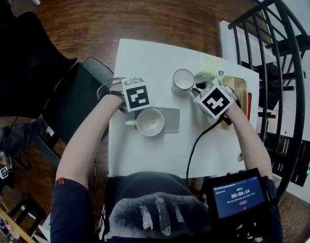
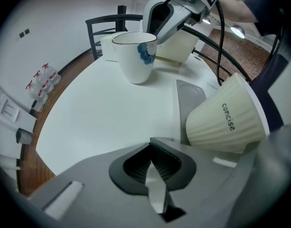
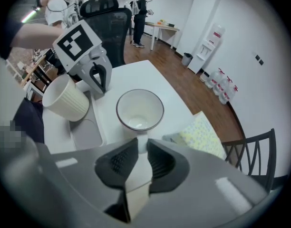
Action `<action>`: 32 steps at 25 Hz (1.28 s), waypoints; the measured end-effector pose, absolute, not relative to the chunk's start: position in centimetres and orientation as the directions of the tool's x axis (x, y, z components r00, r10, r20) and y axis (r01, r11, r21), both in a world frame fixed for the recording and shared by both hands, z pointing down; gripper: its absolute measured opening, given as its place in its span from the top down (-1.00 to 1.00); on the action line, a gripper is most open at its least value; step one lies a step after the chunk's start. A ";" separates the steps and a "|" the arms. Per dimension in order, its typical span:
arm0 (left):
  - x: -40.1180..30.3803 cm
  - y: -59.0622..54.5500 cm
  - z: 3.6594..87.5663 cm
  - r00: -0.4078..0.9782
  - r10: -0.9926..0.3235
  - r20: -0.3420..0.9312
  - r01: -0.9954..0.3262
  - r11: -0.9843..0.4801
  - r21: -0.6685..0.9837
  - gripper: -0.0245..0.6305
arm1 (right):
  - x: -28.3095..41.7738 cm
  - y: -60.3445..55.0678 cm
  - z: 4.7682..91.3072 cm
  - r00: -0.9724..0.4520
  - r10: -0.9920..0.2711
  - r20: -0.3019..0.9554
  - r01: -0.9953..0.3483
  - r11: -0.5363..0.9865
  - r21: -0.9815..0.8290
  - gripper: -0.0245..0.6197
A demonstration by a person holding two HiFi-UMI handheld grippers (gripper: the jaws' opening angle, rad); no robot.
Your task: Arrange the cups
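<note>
Bare tabletop (image 2: 95, 120) beside painted cup (image 2: 134, 57)

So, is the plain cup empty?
Empty: the right gripper view looks straight into the plain cup and shows only its bare white bottom.

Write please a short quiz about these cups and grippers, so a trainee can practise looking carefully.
1. True or false: the ribbed cup is on the grey mat.
2. What is the right gripper shut on?
A. the handle of the plain cup
B. the rim of the ribbed cup
C. nothing
3. Fill in: the word printed on the ribbed cup is ____.

Key: 1 true; 2 A; 3 concise.
</note>
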State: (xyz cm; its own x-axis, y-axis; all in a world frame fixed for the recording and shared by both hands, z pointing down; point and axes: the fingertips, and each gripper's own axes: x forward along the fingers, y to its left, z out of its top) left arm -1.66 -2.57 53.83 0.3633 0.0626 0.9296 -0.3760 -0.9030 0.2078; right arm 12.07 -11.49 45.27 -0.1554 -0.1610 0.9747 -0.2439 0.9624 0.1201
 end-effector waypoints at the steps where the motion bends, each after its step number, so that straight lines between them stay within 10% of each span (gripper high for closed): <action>1: -1.7 -2.6 53.8 0.363 0.063 0.930 -0.375 -0.903 0.208 0.88 | 11.9 -11.2 45.4 -0.164 -0.150 0.975 -0.247 0.963 0.107 0.72; 16: -1.7 -2.5 53.9 0.359 0.057 0.932 -0.377 -0.905 0.200 0.88 | 11.0 -10.3 47.8 -0.123 -0.154 0.980 -0.016 0.988 0.154 0.62; 32: -2.0 -2.7 53.7 0.358 0.040 0.933 -0.388 -0.903 0.187 0.88 | 10.4 -10.0 46.9 -0.255 -0.218 0.942 -0.104 0.975 0.197 0.69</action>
State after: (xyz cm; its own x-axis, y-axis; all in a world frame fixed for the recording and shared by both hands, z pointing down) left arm -2.03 -2.67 53.69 0.3582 0.0399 0.9328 -0.3876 -0.9026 0.1875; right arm 10.40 -9.98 46.92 -0.2547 -0.2178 0.9422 -0.1043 0.9748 0.1971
